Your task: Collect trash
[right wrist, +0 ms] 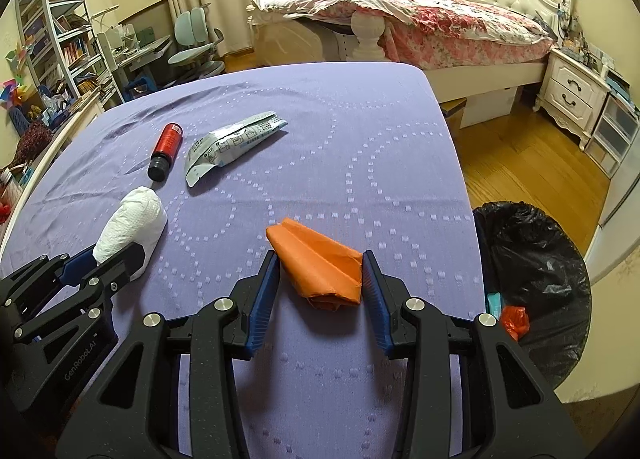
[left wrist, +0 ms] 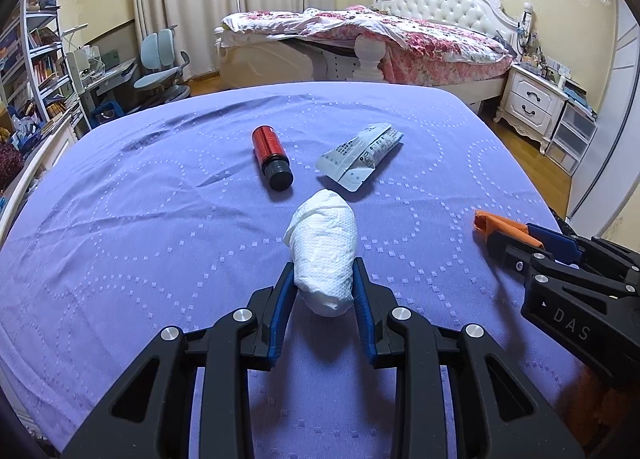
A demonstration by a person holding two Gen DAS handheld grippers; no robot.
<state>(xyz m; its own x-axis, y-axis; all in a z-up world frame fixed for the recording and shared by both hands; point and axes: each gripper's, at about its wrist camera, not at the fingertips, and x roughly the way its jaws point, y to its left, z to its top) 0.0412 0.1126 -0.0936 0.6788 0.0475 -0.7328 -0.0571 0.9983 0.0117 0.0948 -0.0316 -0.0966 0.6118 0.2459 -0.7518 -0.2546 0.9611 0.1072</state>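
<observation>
Nearest, L gripper [left wrist: 323, 273] clamps white tissue wad [left wrist: 323, 247] btwn its pads; R gripper [right wrist: 320, 273] pinches folded orange paper [right wrist: 316, 265] near bed's [right wrist: 360, 131] right edge. Farther mid-bed: red bottle [left wrist: 270, 157] lying w/ black cap, crumpled carton [left wrist: 360, 157] just beside. Black-lined trash bin [right wrist: 536, 279] off right edge.

Left gripper [left wrist: 323, 273] clasping white tissue wad [left wrist: 322, 249] mid-bed, red bottle [left wrist: 270, 156] and wrapper [left wrist: 360, 155] beyond, right gripper [left wrist: 502, 237] at right edge
</observation>
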